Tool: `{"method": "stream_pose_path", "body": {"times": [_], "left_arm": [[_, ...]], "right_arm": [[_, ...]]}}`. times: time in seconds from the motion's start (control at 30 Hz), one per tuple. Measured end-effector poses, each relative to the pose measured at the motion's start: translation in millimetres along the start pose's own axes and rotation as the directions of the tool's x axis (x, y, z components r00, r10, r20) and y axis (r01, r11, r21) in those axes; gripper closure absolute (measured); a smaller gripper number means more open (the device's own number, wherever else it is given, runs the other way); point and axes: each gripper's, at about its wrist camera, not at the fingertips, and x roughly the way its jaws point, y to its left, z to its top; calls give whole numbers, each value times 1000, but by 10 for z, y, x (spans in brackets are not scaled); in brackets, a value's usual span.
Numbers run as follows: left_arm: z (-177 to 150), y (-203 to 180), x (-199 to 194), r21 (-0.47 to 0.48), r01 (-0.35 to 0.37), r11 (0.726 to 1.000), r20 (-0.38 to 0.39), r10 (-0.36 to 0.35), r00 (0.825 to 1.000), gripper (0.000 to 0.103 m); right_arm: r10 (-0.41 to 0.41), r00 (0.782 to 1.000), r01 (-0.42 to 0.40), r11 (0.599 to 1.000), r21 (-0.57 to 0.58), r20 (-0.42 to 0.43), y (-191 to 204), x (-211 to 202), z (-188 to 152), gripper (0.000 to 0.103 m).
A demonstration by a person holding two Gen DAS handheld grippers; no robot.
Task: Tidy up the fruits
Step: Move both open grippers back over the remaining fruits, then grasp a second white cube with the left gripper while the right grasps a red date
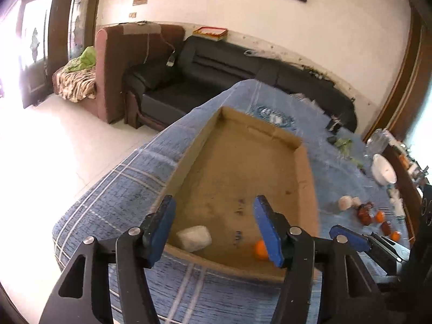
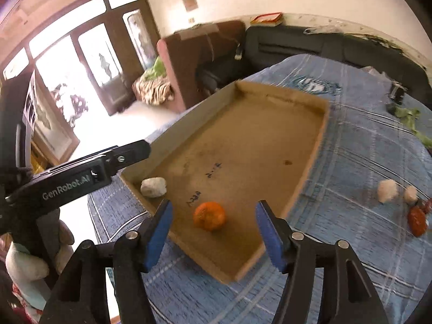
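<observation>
A shallow cardboard tray (image 1: 306, 178) lies on a blue plaid cloth (image 1: 129, 189). Inside it, near the front edge, sit a white foam-wrapped fruit (image 1: 193, 238) and an orange (image 1: 260, 249). My left gripper (image 1: 214, 202) hangs open above the tray's near end with nothing between its pads; the wrapped fruit lies below its left finger. In the right wrist view my right gripper (image 2: 214, 206) is open too. The orange (image 2: 209, 216) rests on the tray floor (image 2: 243, 148) between its fingers, untouched. The wrapped fruit (image 2: 153, 187) is in the tray's left corner.
On the cloth right of the tray lie loose fruits: white wrapped ones (image 2: 388, 190), a red-brown one (image 2: 417, 220) and small oranges (image 1: 380, 216). A white bowl (image 1: 383, 171) and green leaves (image 2: 407, 116) sit farther back. A black sofa (image 1: 216, 81) stands beyond the table.
</observation>
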Motion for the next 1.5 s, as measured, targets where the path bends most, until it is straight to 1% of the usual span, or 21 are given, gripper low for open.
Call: {"method": "stream_pose_path", "body": {"times": [0.1, 0.2, 0.27, 0.33, 0.5, 0.6, 0.63, 0.73, 0.8, 0.87, 0.9, 0.93, 1.0, 1.07, 1.1, 1.17, 1.2, 1.27, 1.33, 1.43, 1.5], "left_arm": [[-7, -210, -59, 28, 36, 999, 8, -36, 999, 39], [-24, -448, -76, 74, 75, 994, 1, -75, 997, 36], [-44, -631, -58, 109, 103, 989, -15, -102, 995, 36], [-73, -829, -16, 137, 142, 980, -40, -138, 990, 35], [-162, -1410, 178, 206, 248, 947, -117, -228, 967, 35], [-219, -1739, 347, 258, 279, 925, -153, -247, 957, 36], [-235, -1857, 432, 271, 287, 919, -171, -247, 954, 36], [-244, -2080, 663, 273, 306, 912, -222, -250, 942, 36], [-252, -2205, 841, 276, 290, 917, -245, -224, 943, 36], [-262, -2270, 961, 271, 286, 919, -263, -215, 941, 36], [-270, -2299, 1022, 269, 286, 920, -273, -213, 938, 36], [-269, -2324, 1079, 264, 286, 921, -281, -210, 937, 36], [-271, -2358, 1164, 257, 284, 924, -288, -207, 935, 36], [-279, -2417, 1259, 259, 286, 923, -294, -206, 933, 36], [-283, -2441, 1299, 262, 284, 922, -296, -203, 933, 36], [-299, -2480, 1376, 265, 279, 923, -300, -197, 934, 36], [-309, -2507, 1414, 267, 280, 922, -300, -196, 934, 36], [-329, -2529, 1464, 272, 284, 919, -299, -199, 933, 36], [-340, -2541, 1503, 278, 288, 916, -298, -203, 933, 36], [-341, -2537, 1559, 280, 286, 916, -295, -201, 934, 36], [-332, -2524, 1600, 272, 290, 918, -291, -209, 934, 36]], "right_arm": [[-24, 999, 22, 999, 42, 41, -211, -260, -45, 28], [-78, 994, 70, 993, 98, 77, -498, -532, -150, 23], [-133, 987, 120, 982, 144, 88, -771, -704, -242, 23], [-181, 980, 163, 969, 184, 85, -1048, -841, -323, 23], [-282, 958, 253, 921, 296, 57, -1712, -1088, -475, 24], [-331, 943, 301, 898, 321, 41, -1993, -1115, -484, 24], [-334, 942, 305, 894, 328, 35, -2085, -1097, -455, 25], [-322, 947, 297, 891, 343, 14, -2258, -1017, -424, 28], [-332, 943, 313, 891, 329, 0, -2282, -966, -406, 31], [-372, 928, 348, 878, 329, 12, -2329, -1028, -386, 32], [-376, 926, 345, 874, 341, 26, -2358, -1079, -386, 32], [-379, 925, 340, 869, 360, 40, -2420, -1181, -394, 32], [-415, 908, 361, 846, 392, 59, -2574, -1408, -434, 32], [-475, 878, 410, 810, 420, 57, -2746, -1662, -506, 32], [-507, 861, 439, 781, 443, 41, -2884, -1802, -585, 32], [-536, 844, 464, 740, 487, 10, -3104, -1964, -707, 32], [-540, 842, 467, 726, 505, -3, -3192, -2015, -768, 32], [-534, 845, 465, 705, 536, -30, -3333, -2054, -866, 32], [-520, 853, 455, 711, 537, -34, -3373, -2012, -875, 32], [-472, 881, 418, 754, 507, -24, -3303, -1824, -820, 33], [-453, 891, 412, 777, 476, -32, -3256, -1678, -769, 33]]}}
